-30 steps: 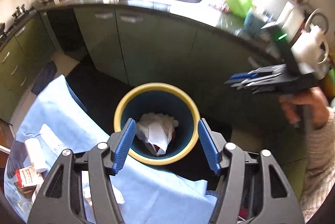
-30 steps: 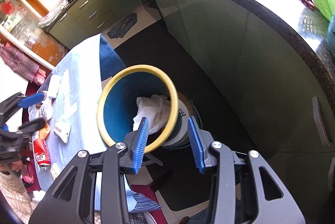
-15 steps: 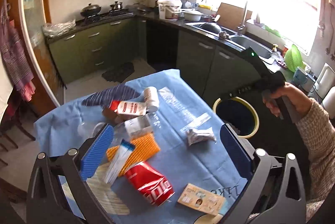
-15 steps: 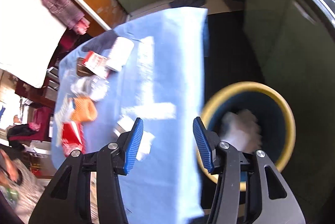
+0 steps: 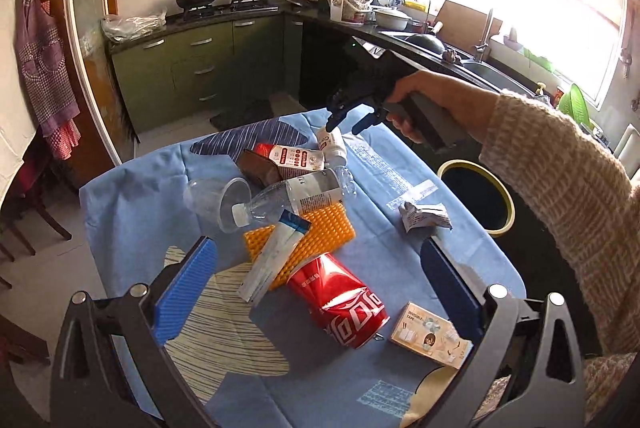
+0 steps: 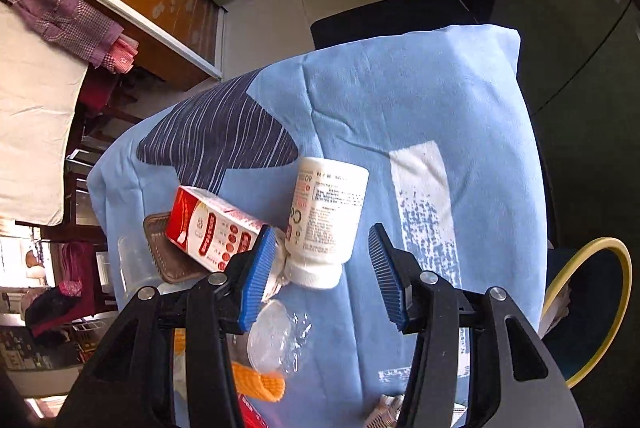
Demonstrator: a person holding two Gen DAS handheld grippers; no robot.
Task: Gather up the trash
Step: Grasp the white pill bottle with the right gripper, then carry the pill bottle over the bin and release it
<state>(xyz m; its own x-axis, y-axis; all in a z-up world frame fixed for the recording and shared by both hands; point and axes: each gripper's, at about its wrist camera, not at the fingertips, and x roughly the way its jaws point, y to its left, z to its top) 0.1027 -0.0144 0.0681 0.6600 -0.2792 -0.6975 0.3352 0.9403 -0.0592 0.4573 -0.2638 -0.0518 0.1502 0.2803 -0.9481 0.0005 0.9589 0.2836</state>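
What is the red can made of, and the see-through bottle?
The red can looks like thin shiny metal, probably aluminium: it is dented and glossy. The see-through bottle looks like clear thin plastic with a white cap and a paper-like label.

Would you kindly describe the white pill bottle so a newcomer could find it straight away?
On the blue tablecloth, look at the far end of the litter pile. The white pill bottle lies on its side beside a red-and-white carton; it alone is opaque white with a screw cap.
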